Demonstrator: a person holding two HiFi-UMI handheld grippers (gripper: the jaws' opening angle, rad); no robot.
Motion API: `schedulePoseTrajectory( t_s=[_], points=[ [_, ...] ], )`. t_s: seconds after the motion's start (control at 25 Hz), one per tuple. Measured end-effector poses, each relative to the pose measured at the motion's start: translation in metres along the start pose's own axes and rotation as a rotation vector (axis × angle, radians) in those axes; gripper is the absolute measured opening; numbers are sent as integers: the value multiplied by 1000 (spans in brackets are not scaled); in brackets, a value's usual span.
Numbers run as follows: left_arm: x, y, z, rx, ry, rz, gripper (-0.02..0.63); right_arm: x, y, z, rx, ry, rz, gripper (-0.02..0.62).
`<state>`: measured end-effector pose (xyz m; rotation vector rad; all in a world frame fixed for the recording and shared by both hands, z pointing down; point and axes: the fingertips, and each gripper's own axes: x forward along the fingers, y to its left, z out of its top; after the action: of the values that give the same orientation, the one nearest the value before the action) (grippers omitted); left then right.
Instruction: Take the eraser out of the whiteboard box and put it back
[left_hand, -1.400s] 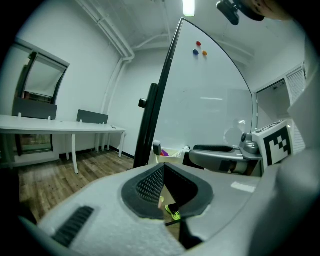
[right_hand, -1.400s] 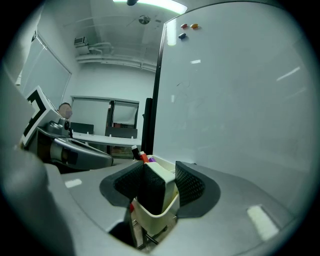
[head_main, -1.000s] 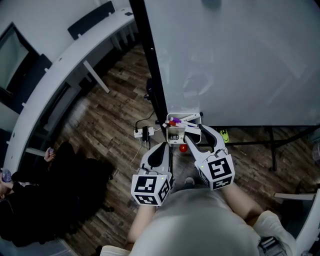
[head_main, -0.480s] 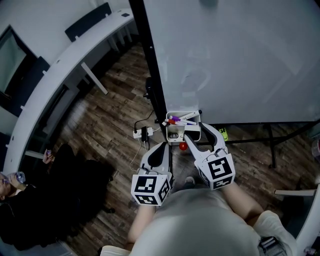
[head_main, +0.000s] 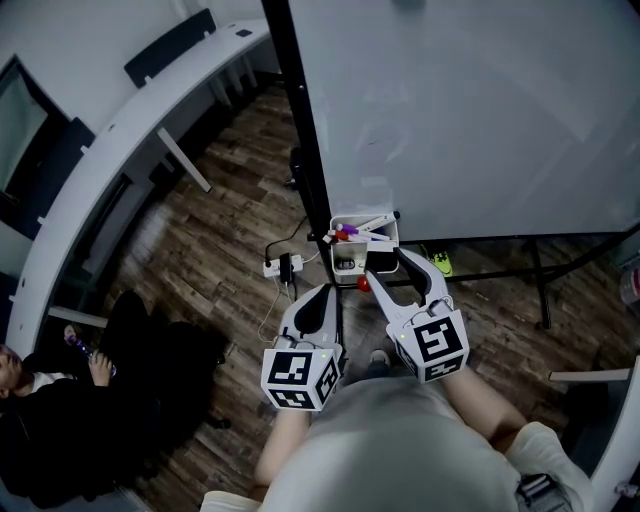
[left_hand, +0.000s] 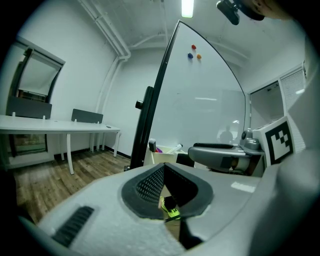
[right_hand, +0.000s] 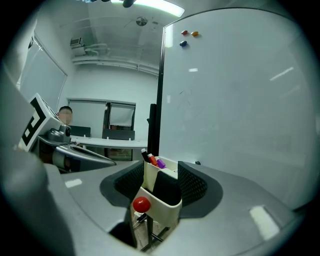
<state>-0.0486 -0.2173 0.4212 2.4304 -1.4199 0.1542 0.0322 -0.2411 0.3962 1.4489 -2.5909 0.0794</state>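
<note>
The box (right_hand: 160, 214) hangs at the bottom edge of the whiteboard (head_main: 480, 120), and the eraser (right_hand: 166, 189) sits in its front compartment. It is a dark block that seems to stand upright, long axis running up and down, with its top showing just above the rim. It is behind the red knob (right_hand: 141, 204) on the box's front wall and in front of the markers (right_hand: 152, 161) in the rear compartment. The right gripper (head_main: 387, 264) is the nearer one. It points almost level at the box with one jaw on either side of it, so the eraser lies straight ahead between the fingers. The jaws are wide apart and have just been closing a little, but they hold nothing yet, since the box walls seem to stand between the pads and the eraser. The left gripper (head_main: 321, 292) waits back from the box and to its left, jaws together and empty. The grip probably has to come across the eraser's width, on the part above the rim, followed by a pull upward along its long axis.
</note>
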Motion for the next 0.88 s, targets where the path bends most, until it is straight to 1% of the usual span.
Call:
schedulePoseTrajectory(
  t_s=[0.12, 0.6, 0.88],
  points=[
    [-5, -2, -1, 2, 0, -5, 1, -6, 4, 1, 4, -4, -7, 189],
    [-30, -11, -8, 8, 1, -30, 2, -31, 26, 1, 22, -16, -34, 77],
    [-49, -19, -18, 9, 11, -45, 1, -51, 45, -5, 36, -11, -38, 35]
  ],
)
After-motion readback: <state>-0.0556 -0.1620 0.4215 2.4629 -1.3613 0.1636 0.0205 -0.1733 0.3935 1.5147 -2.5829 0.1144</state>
